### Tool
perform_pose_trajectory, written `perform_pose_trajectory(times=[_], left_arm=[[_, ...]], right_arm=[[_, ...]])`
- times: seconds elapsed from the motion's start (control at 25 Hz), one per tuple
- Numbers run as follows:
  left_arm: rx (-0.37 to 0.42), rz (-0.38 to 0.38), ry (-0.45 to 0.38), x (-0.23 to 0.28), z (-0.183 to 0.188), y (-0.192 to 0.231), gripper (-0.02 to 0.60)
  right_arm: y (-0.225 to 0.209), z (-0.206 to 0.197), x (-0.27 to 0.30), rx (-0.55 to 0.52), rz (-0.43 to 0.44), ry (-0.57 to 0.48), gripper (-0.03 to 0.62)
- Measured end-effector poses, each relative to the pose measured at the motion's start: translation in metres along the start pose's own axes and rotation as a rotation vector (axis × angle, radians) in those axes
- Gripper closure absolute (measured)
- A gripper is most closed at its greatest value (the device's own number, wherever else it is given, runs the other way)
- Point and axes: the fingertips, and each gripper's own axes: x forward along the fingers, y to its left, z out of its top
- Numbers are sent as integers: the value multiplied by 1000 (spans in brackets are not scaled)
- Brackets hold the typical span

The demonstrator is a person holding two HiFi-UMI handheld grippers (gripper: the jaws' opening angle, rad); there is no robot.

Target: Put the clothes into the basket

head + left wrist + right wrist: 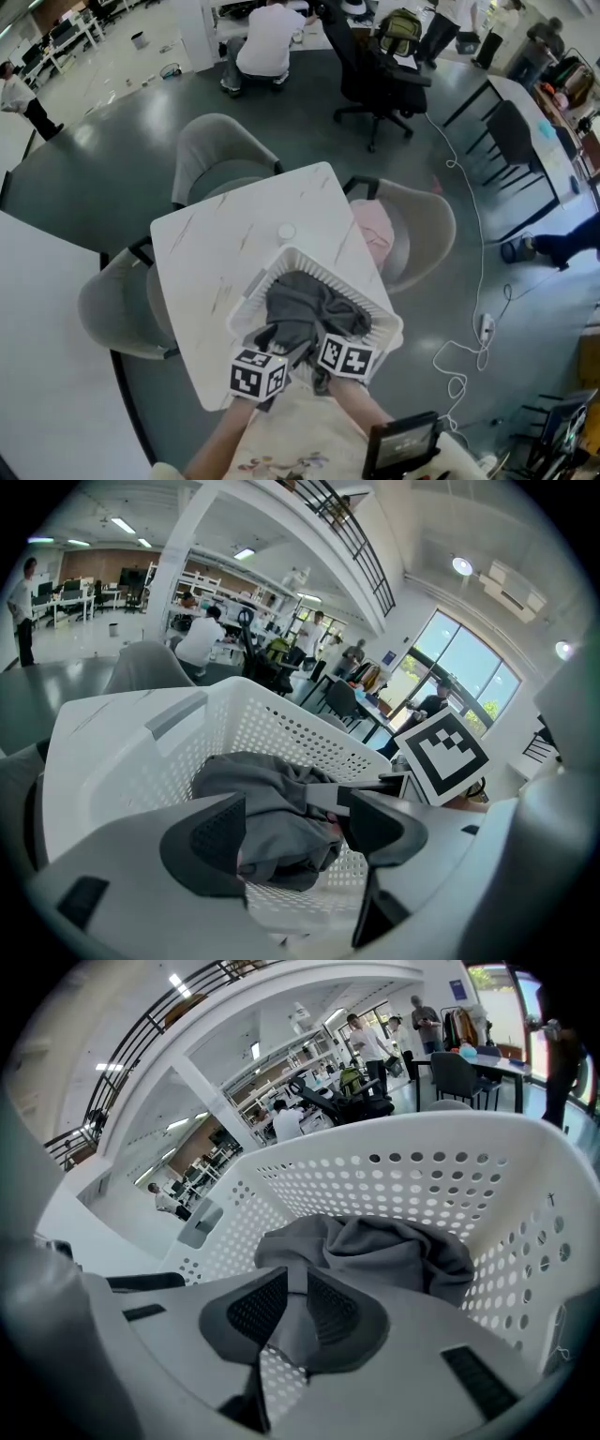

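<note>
Grey garment (305, 309) lies bunched inside the white perforated basket (281, 255) on the marbled tabletop (220, 239). The right gripper (297, 1285) has its jaws pinched on a fold of it. The left gripper (292, 810) has its jaws wide apart, gripping nothing. Best to let go low, inside the walls, so nothing drapes over the rim.

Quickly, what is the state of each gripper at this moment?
Left gripper: open, the grey garment between its jaws but not clamped.
Right gripper: closed on a fold of the grey garment.
</note>
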Motion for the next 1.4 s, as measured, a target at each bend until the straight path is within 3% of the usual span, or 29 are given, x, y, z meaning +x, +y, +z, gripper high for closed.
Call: perform_pose_trajectory(times=[0.28,0.4,0.68,1.24,1.4], left_arm=[[-26,-20,-34,-3,2,1,230],[-48,-18,-101,-15,11,5,230],[-10,-14,-264,-62,33,-2,236],[68,21,-440,-111,40,-44,517],[74,16,-468,-117,40,-49,560]], right_arm=[[11,10,-21,-70,16,-60,525],[20,20,-35,-130,31,-109,525],[51,43,-79,-265,96,-258,525],[123,56,-152,-482,251,-463,528],[132,55,-161,-558,255,-512,562]])
